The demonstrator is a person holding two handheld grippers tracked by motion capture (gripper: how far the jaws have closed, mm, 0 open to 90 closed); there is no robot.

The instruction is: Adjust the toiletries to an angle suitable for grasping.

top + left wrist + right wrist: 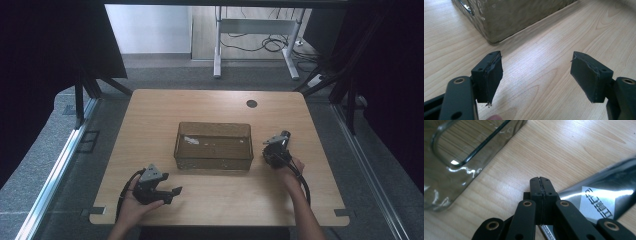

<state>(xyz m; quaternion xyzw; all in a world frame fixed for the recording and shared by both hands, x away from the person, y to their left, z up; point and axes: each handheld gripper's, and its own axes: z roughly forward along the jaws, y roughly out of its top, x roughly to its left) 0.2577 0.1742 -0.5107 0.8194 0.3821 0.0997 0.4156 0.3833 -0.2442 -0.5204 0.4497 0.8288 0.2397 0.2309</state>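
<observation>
right tool [540, 180] pinches a thin silver foil packet [599, 195] at its edge: light, floppy, slippery, so grip the seam. left tool [536, 72] gapes wide beside the clear bin [506, 17].

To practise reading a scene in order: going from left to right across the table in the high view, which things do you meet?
Left gripper, held open → clear brown plastic bin in the middle of the wooden table → right gripper, shut on a silvery packet.
</observation>
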